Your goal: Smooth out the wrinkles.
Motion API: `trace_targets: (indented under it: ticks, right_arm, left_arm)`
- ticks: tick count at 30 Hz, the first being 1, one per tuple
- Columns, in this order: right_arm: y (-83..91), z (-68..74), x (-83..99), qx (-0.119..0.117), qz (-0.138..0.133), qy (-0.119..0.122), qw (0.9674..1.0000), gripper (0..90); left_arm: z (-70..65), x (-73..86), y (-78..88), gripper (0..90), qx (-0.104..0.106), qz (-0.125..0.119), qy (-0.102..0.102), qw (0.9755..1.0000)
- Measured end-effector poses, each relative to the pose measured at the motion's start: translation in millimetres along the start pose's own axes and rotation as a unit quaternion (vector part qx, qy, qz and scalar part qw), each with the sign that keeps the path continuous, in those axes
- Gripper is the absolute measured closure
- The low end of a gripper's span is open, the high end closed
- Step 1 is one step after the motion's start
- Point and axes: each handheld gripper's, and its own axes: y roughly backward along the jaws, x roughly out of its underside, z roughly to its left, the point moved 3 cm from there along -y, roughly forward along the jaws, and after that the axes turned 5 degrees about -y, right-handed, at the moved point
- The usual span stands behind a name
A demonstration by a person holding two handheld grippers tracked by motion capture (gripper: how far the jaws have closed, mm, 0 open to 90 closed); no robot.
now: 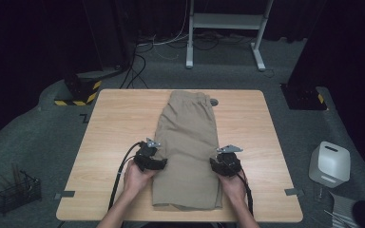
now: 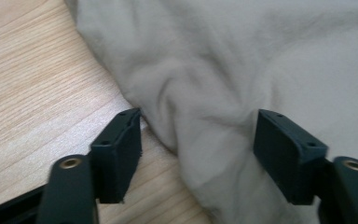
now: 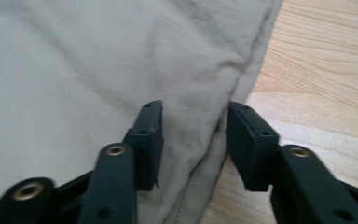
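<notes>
Straddling the khaki shorts' (image 1: 189, 142) side edges, both grippers' fingers stand apart.

My forearms were bare, no sleeves on them. Each hand carried a black claw, the left claw (image 1: 158, 164) and the right claw (image 1: 220, 164), each topped with a grey three-cornered plate. A black cable trailed back from each along my arm. Up close, my fingers (image 2: 116, 156) were flat, blocky black pads with small screw holes, fixed on matt black arms with brass-coloured rivets. My right fingers (image 3: 249, 144) looked the same.
</notes>
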Motion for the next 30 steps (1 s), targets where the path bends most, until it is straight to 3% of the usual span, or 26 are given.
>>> trace_targets:
  ticks: [9,14,19,28,30]
  right_arm:
    - [0.7,-0.6,0.5,-0.009,-0.002,0.001,1.0000,70.1]
    - [0.0,2.6,0.2,-0.020,-0.002,0.003,0.9998,81.3]
    - [-0.5,0.0,-0.3,-0.043,0.001,0.000,0.9991,86.2]
    - [-0.8,-5.7,1.1,-0.067,-0.005,-0.010,0.9977,88.2]
    - [0.4,-7.1,1.1,-0.067,-0.005,-0.005,0.9977,88.4]
  left_arm:
    - [-0.9,-3.7,0.1,56.0,0.014,-0.002,-0.014,0.9998]
    - [0.7,-4.4,-1.3,66.9,0.030,-0.011,-0.008,0.9994]
    - [3.9,-5.2,-4.1,81.1,0.050,-0.022,0.008,0.9985]
    - [11.2,-4.5,-7.8,86.2,0.092,-0.036,0.038,0.9944]
    - [10.5,-4.8,-7.0,86.4,0.095,-0.034,0.037,0.9943]
